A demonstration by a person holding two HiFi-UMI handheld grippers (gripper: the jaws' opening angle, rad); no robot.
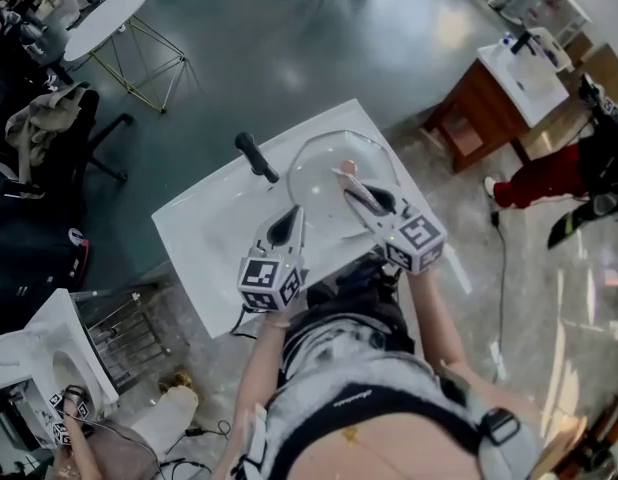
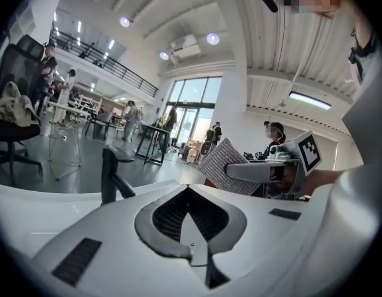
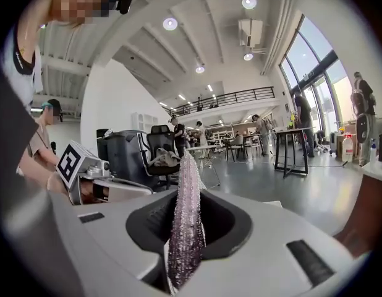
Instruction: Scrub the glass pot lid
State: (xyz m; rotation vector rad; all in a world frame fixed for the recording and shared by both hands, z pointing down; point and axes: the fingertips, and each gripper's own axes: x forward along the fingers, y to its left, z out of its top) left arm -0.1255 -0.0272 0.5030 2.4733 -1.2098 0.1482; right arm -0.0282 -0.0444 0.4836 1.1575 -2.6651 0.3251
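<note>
Over the white tabletop [image 1: 194, 230], left hand-held gripper [image 1: 287, 226] clenched with nothing visible between its jaws, right hand-held gripper [image 1: 361, 196] grasping a silvery scouring cloth [image 3: 186, 221], close above the glass pot lid [image 1: 319, 163]

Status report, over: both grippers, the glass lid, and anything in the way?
Left gripper shut, empty. Right gripper shut on scrub pad. Glass lid lies in sink, ungripped. Faucet beside it.
</note>
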